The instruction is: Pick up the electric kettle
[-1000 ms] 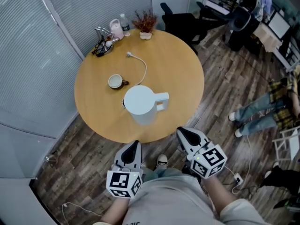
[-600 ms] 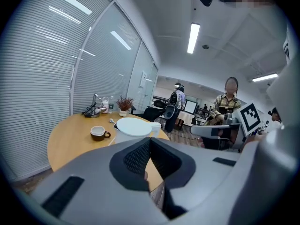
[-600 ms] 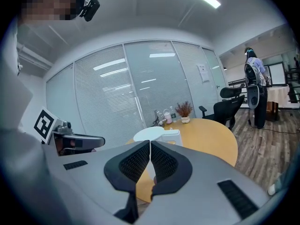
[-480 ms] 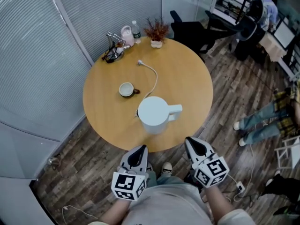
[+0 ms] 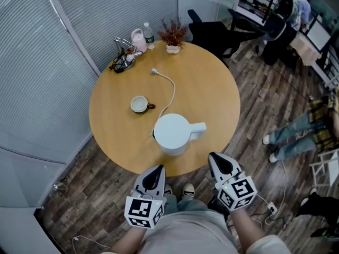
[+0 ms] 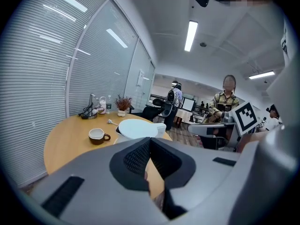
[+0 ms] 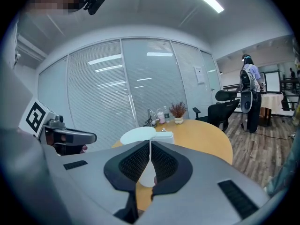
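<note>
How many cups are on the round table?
1. The cup sits on the table, to the left of the white kettle. The clutter at the table's far edge is too small to tell if it hides another.

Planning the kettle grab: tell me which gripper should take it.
Right. The kettle has its handle on the right gripper's side; the left gripper faces the bare body. Jaws must open first.

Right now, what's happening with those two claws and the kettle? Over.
Left gripper, right gripper: both shut, empty. Kettle upright on table, untouched. Cup and cord beside it, not blocking.
</note>
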{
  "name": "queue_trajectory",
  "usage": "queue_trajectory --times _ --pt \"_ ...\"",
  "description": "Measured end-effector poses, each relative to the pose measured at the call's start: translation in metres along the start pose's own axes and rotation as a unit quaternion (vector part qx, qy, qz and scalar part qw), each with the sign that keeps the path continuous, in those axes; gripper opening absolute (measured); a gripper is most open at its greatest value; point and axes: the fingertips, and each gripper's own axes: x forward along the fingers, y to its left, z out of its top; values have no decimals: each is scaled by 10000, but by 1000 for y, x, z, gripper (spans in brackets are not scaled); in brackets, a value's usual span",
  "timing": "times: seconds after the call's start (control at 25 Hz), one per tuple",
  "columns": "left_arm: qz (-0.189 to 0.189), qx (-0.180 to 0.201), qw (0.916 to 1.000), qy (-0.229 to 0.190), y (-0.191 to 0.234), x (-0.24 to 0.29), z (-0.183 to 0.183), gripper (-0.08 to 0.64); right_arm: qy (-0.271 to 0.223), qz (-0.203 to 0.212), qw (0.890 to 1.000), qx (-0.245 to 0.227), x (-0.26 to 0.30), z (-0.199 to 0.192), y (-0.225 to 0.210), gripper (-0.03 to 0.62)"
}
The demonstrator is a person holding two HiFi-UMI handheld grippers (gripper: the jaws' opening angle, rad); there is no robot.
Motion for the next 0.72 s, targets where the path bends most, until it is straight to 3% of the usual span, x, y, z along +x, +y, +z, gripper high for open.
queue_trajectory --times 0.48,0.72 --pt "-167 -96 9998 96 9 21 -1 3 151 -295 9994 -128 33 -13 -24 43" --pt "-179 -227 9994 193 16 24 -8 3 283 -450 9985 -131 50 -28 -36 138"
